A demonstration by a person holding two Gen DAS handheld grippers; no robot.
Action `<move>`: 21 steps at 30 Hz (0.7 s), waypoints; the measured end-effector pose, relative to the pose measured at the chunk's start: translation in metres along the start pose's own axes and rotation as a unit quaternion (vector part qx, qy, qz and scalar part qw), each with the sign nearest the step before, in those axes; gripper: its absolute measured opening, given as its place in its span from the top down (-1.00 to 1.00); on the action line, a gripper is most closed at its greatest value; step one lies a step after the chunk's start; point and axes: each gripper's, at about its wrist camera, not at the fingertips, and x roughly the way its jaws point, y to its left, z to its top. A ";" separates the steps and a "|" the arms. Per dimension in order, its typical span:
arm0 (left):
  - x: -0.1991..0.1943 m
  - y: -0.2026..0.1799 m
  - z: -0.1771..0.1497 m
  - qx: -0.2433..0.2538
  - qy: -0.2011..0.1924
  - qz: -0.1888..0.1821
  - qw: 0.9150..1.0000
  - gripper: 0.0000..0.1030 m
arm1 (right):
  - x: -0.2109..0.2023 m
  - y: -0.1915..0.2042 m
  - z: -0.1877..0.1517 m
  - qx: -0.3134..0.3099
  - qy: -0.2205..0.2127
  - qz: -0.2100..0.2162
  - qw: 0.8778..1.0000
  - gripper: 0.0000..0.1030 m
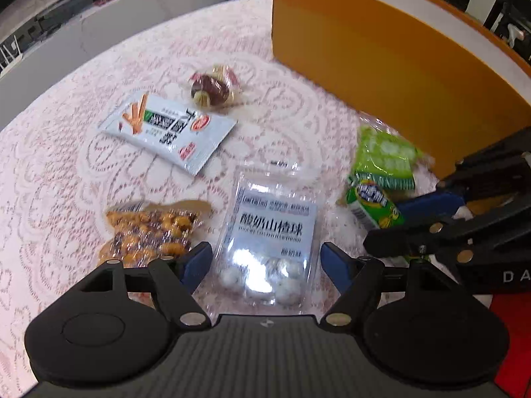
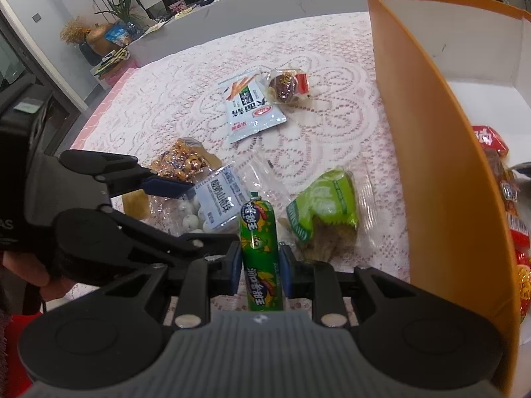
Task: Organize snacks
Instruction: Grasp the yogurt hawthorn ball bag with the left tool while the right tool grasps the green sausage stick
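My left gripper (image 1: pixel 267 260) is open, its blue pads on either side of a clear pack of white yogurt balls (image 1: pixel 270 232) lying on the lace tablecloth, with a gap on each side. From the right wrist view the left gripper (image 2: pixel 189 214) hovers over that pack (image 2: pixel 215 204). My right gripper (image 2: pixel 261 258) is shut on a green sausage stick (image 2: pixel 260 252), held lengthwise above the cloth. In the left wrist view the right gripper (image 1: pixel 403 220) and the sausage stick (image 1: pixel 375 205) show at the right.
An orange box (image 2: pixel 431 165) stands at the right with red snack packs (image 2: pixel 511 199) inside. On the cloth lie a green cake pack (image 2: pixel 327 205), a white packet (image 2: pixel 250 106), a wrapped brown sweet (image 2: pixel 287 88) and a peanut bag (image 2: pixel 181 161). A person's hand (image 2: pixel 30 265) holds the left gripper.
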 end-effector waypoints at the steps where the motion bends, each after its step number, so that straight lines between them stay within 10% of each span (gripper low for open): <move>1: 0.000 0.000 0.000 -0.001 -0.003 0.000 1.000 -0.68 | 0.001 0.000 0.000 0.001 0.001 -0.001 1.000 0.58; 21: -0.019 -0.005 -0.001 -0.077 -0.028 0.050 0.995 -0.28 | -0.013 0.009 -0.003 -0.006 -0.025 -0.007 1.000 0.59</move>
